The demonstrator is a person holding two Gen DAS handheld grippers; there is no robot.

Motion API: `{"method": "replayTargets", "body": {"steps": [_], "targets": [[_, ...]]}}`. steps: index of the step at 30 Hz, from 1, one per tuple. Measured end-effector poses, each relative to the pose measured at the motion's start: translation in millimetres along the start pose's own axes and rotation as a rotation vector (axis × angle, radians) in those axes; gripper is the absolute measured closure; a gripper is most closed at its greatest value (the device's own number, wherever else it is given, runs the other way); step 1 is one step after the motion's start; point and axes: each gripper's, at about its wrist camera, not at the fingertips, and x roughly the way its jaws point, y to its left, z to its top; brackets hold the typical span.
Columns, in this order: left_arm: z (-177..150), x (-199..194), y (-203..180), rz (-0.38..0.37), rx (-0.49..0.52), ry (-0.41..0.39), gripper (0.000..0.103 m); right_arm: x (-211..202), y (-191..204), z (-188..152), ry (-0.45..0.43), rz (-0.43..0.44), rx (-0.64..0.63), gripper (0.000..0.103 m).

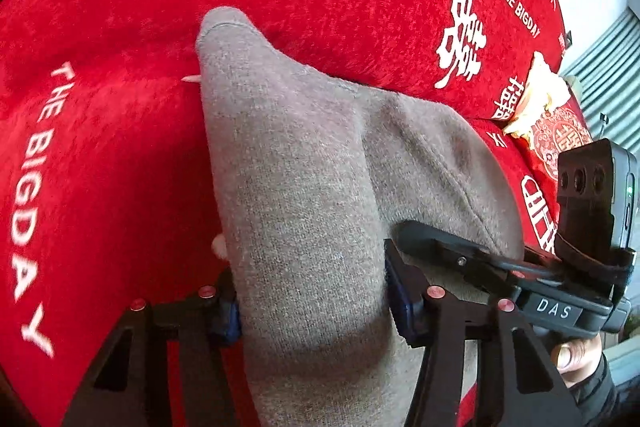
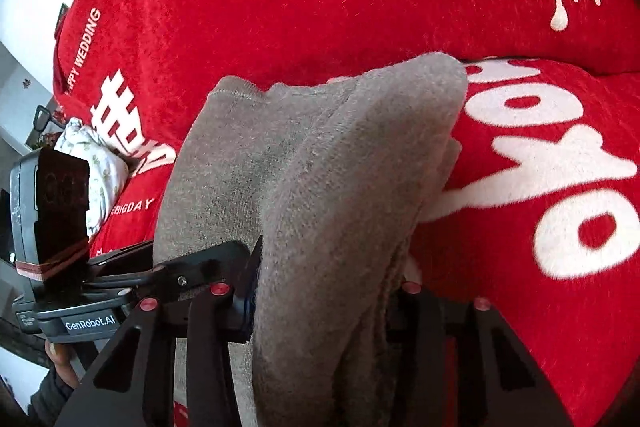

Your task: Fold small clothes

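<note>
1. Clamping a bunched fold of the soft grey-brown knitted garment (image 1: 304, 187), the left gripper (image 1: 316, 303) has its blue-padded jaws pressed against the cloth from both sides; no earlier view is on hand.
2. Grasping the same grey-brown knit (image 2: 320, 195) in the right wrist view, the right gripper (image 2: 324, 307) pinches a thick, doubled ridge of fabric, with the left pad against the cloth and the right pad hidden behind the folds.
3. The garment lies on a plush red blanket with white lettering and Chinese characters (image 1: 160, 7), and rises from it in a tented ridge toward each gripper.
4. One stitched, rounded end of the cloth points away from the left gripper and rests on the blanket.
5. In the left wrist view the other gripper's black body, marked "DAS", sits just beside at the right edge, with a hand (image 1: 576, 355) wrapped around its handle.
6. In the right wrist view the opposite gripper's black housing, labelled "GenRobot.AI", stands at the left edge, touching the grey cloth.
7. A crumpled white floral-print cloth (image 2: 96, 163) lies on the blanket behind that housing.
8. A red and gold patterned packet (image 1: 556, 135) rests near the blanket's far right edge.
</note>
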Motion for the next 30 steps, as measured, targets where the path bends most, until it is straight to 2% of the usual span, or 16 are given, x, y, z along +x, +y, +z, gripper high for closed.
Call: {"method": "replayTargets", "body": {"steps": [12,30], "targets": [[-42.6,-45.4,11.9,0.022,-0.040,-0.028,0.045,-7.2,53.3,-30.2,0.004,-0.024,-0.048,0.057],[-89.2,-98.9,18.3,0.026,-0.053,-0.068,0.045,-30.5,91.3,-77.0,-0.005,-0.021,-0.080,0.057]]}}
